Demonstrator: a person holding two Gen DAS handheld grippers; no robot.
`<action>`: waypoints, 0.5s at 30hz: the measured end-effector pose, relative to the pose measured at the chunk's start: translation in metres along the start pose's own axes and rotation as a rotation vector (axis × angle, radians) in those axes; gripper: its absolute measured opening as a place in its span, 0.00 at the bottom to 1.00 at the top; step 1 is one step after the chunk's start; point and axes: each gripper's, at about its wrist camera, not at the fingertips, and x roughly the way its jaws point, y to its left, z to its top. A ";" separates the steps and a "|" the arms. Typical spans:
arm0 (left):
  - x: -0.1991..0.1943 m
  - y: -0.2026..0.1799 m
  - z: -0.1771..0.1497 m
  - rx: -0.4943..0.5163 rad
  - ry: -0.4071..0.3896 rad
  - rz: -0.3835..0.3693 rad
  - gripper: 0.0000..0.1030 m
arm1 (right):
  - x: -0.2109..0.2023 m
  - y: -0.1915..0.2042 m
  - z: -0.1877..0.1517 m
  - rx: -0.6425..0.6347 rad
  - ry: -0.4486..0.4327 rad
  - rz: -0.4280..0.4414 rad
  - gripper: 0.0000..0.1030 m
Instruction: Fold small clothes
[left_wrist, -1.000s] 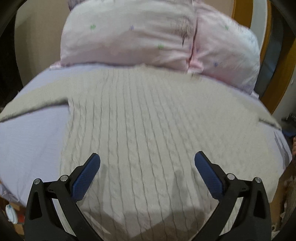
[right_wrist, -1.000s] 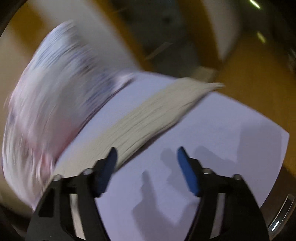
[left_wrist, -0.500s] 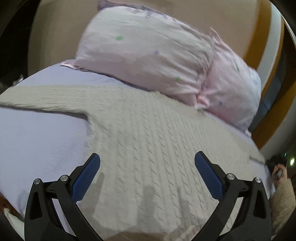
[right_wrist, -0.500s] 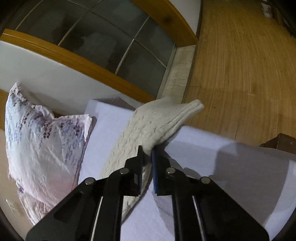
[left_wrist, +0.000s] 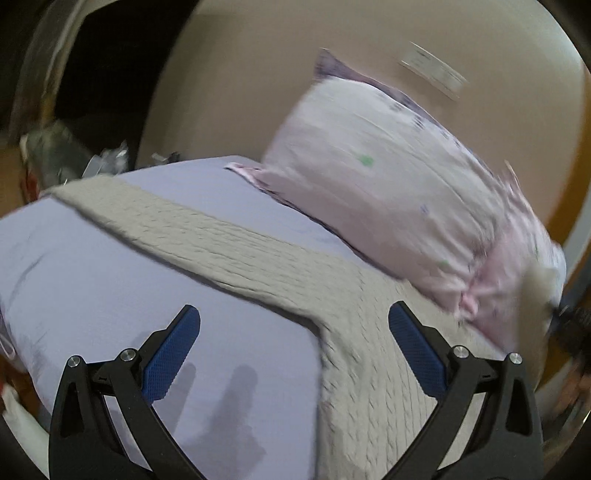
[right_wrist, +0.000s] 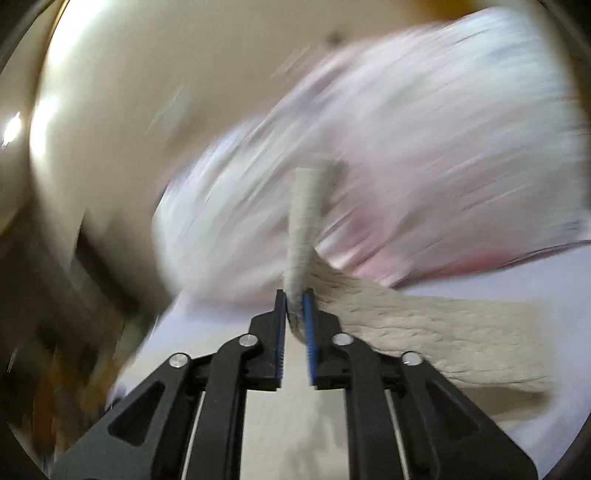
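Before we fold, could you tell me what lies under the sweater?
The cream cable-knit sweater lies on a lavender bedsheet; whatever is beneath the sheet is covered.

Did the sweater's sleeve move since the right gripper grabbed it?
Yes. The right gripper has lifted the cream cable-knit sweater sleeve off the lilac bedsheet; it now stands up in front of the pink floral pillow instead of lying flat pointing toward the floor.

right tongs pinching sweater sleeve, blurred pillow
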 end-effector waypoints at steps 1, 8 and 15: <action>0.002 0.008 0.005 -0.027 -0.004 0.002 0.99 | 0.018 0.015 -0.009 -0.029 0.060 0.009 0.30; 0.020 0.083 0.037 -0.230 0.034 0.046 0.84 | 0.012 0.012 -0.033 0.003 0.070 -0.032 0.65; 0.036 0.149 0.058 -0.493 0.035 0.106 0.67 | -0.044 -0.066 -0.031 0.164 0.019 -0.181 0.67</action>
